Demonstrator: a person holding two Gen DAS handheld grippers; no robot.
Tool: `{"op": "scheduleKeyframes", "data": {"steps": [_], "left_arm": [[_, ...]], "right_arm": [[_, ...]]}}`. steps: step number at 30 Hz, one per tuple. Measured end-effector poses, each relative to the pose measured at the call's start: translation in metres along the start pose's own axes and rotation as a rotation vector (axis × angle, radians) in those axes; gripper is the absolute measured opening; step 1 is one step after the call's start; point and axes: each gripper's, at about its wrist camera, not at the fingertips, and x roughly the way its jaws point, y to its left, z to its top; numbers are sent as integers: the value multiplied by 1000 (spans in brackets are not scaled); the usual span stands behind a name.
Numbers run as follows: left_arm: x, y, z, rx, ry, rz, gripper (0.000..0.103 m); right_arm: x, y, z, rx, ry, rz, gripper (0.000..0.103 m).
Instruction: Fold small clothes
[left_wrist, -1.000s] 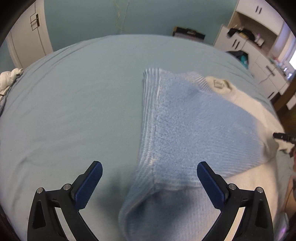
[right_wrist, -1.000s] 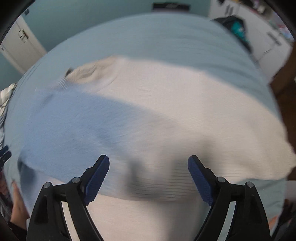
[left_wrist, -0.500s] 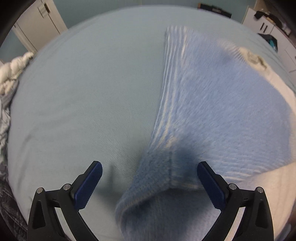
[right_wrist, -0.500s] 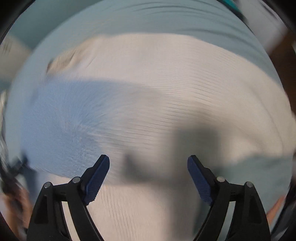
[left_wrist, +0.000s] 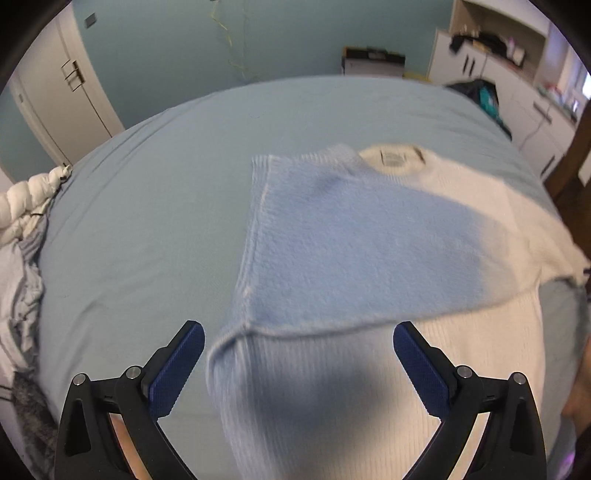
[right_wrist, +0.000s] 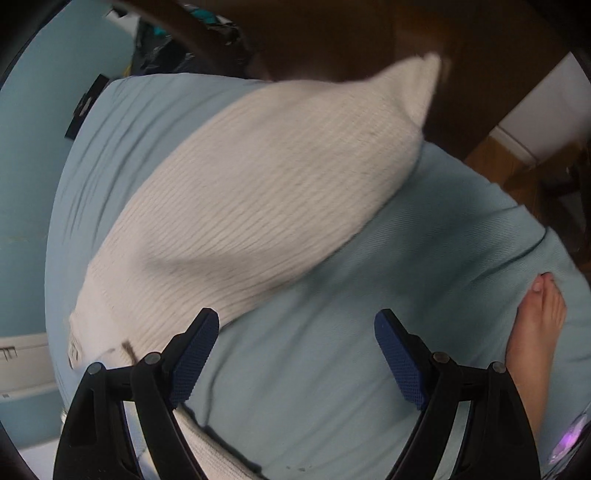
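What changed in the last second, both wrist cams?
The left claw dipped close to the sweater, then backed off; the blue sleeve lies folded across the body as before. The right claw swung right, off the body, toward the white sleeve stretched out on the bed. Both claws stayed open, holding nothing.

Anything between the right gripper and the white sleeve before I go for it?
Nothing visible. The right gripper is open over bare sheet, and the white sleeve lies just ahead and to its left, unobstructed.

Light blue bed (left_wrist: 147, 221), white cupboards (left_wrist: 491, 70), bare foot (right_wrist: 535, 332)
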Motion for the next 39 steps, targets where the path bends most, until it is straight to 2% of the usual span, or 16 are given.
{"op": "scheduleKeyframes", "data": {"steps": [5, 10, 12, 13, 14, 17, 20, 22, 24, 26, 29, 31, 33, 35, 37, 39], "left_arm": [[-14, -25, -13, -22, 21, -32, 103], [-24, -34, -35, -52, -44, -121, 103], [-21, -38, -39, 13, -31, -92, 103], [-24, -39, -42, 24, -44, -70, 103], [-24, -39, -47, 32, -66, -48, 103], [-25, -37, -58, 69, -66, -43, 103], [-31, -30, -62, 81, -100, -38, 103], [-33, -28, -62, 77, -109, -34, 103], [-35, -28, -61, 72, -101, -59, 103], [-39, -30, -62, 76, -107, -74, 103], [-39, -37, -64, 114, -118, -63, 103], [-41, -43, -68, 150, -131, -49, 103], [-43, -48, -70, 176, -142, -47, 103], [-44, -52, -71, 197, -150, -44, 103], [-44, -57, -71, 216, -155, -44, 103], [-43, -60, -72, 229, -158, -44, 103]], "right_arm": [[36, 1, 26, 25, 19, -22, 84], [52, 12, 35, 22, -8, -38, 81], [57, 37, 28, -96, -37, -106, 58], [57, 47, 25, -150, -51, -141, 30], [57, 60, 20, -218, -64, -163, 9], [47, 90, 12, -289, -143, -238, 7], [11, 100, -10, -287, -242, -169, 6], [-3, 117, -25, -328, -235, -108, 6], [-13, 117, -48, -385, -180, -32, 6], [-2, 120, -74, -417, -49, 52, 9], [20, 89, -61, -298, 123, 173, 15], [17, 73, -42, -187, 102, 247, 16], [7, 44, -27, -128, 18, 245, 34], [0, 20, -11, -79, -82, 153, 81], [-1, 1, 4, -17, -135, 99, 83], [7, -24, 14, 80, -150, 114, 83]]}}
